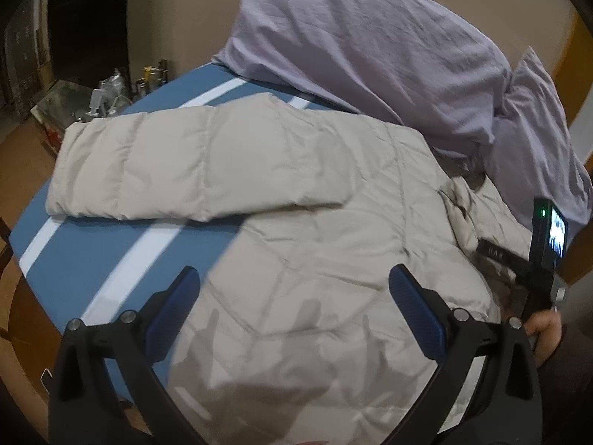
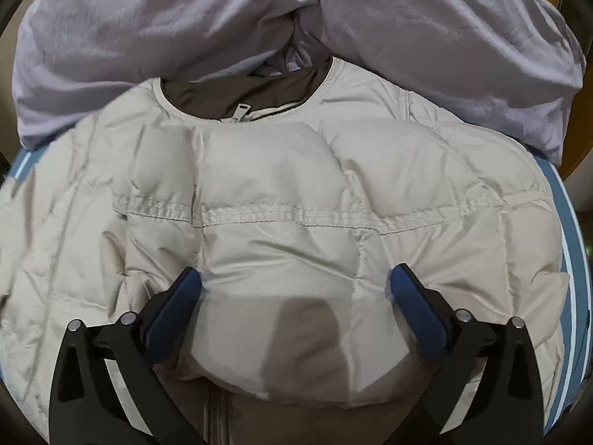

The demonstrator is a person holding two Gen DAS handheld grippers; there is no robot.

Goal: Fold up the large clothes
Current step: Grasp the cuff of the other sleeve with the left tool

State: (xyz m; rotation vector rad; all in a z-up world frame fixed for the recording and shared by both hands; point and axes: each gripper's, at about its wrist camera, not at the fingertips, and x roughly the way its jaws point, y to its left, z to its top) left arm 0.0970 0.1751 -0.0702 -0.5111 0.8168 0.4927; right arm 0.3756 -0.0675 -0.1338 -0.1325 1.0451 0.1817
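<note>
Beige puffer jacket [image 2: 281, 200]: spread on blue striped bed [image 1: 85, 259], collar against lilac duvet [image 1: 370, 48]. Left gripper [image 1: 292, 296]: fingers spread, hovering. Right gripper [image 2: 294, 289]: fingers spread, straddling the folded sleeve [image 2: 281, 296].

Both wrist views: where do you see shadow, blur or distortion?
Left wrist view: the left gripper casts a finger-shaped shadow on the beige jacket; fisheye bends the striped blue sheet. Right wrist view: a dark shadow between the open fingers of the right gripper; jacket edges smear slightly.

Left gripper [image 1: 292, 289] spread wide; right gripper [image 2: 294, 289] likewise, seemingly pressing down.
</note>
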